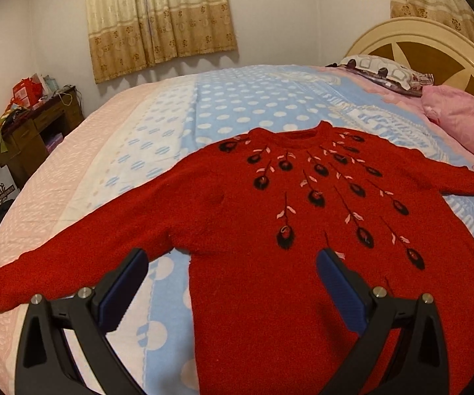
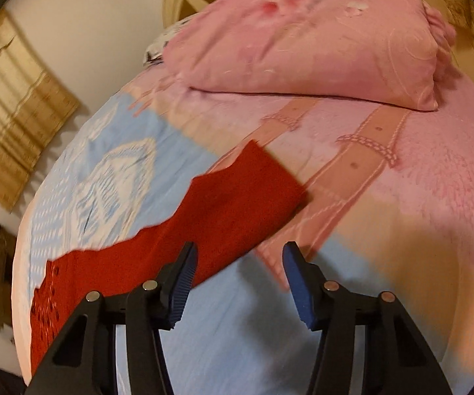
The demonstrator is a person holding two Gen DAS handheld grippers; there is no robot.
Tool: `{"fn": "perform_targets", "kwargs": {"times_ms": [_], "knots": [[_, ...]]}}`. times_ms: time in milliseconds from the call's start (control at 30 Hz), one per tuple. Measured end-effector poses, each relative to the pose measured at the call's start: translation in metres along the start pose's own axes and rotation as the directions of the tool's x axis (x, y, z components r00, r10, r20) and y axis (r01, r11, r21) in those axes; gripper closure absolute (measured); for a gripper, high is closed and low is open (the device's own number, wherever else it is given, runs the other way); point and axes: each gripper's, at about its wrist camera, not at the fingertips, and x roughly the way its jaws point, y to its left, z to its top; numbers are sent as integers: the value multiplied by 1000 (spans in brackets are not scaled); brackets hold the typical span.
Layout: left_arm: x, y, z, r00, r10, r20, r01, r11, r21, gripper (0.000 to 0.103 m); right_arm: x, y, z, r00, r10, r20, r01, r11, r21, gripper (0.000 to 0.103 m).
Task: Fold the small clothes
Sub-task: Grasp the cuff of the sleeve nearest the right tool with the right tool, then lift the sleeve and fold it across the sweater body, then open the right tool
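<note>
Your left gripper (image 1: 230, 263) is hanging wide open and empty above the red sweater (image 1: 286, 217), near its armpit. Your right gripper (image 2: 240, 260) is also gaping, gripping nothing, just beside the right sleeve (image 2: 237, 197). The sweater is lying flat on the bed (image 1: 121, 151), sleeves spread. You are likely lining up the first fold; next, pinch a sleeve and carry it inward.

Bedroom: white walls, beige patterned curtains (image 1: 161, 19), large bed (image 1: 237, 98) under blue-and-pink printed cover, rounded cream headboard (image 1: 434, 49), pink pillow (image 2: 306, 36) (a patterned one behind), cluttered dark wooden desk (image 1: 32, 131) at left.
</note>
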Motion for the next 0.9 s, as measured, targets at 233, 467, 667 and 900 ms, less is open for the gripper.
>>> {"fn": "perform_targets", "kwargs": {"times_ms": [233,467,667,900], "knots": [[16,10,-1,1000,3,-31,-3,1000,-23,0,22,-8,18,998,-65,8,64,997,43,52],[18,13,-5,999,-5,-38,3,999,-41,0,43,-3,33,993,-120,19,120,993,4,89],[14,20,-4,1000,-14,-25,12,998,-64,0,36,4,34,996,-81,36,81,997,-11,96],[10,25,-4,1000,-23,-16,22,996,-83,0,2,48,28,996,36,85,-29,996,-80,97]]}}
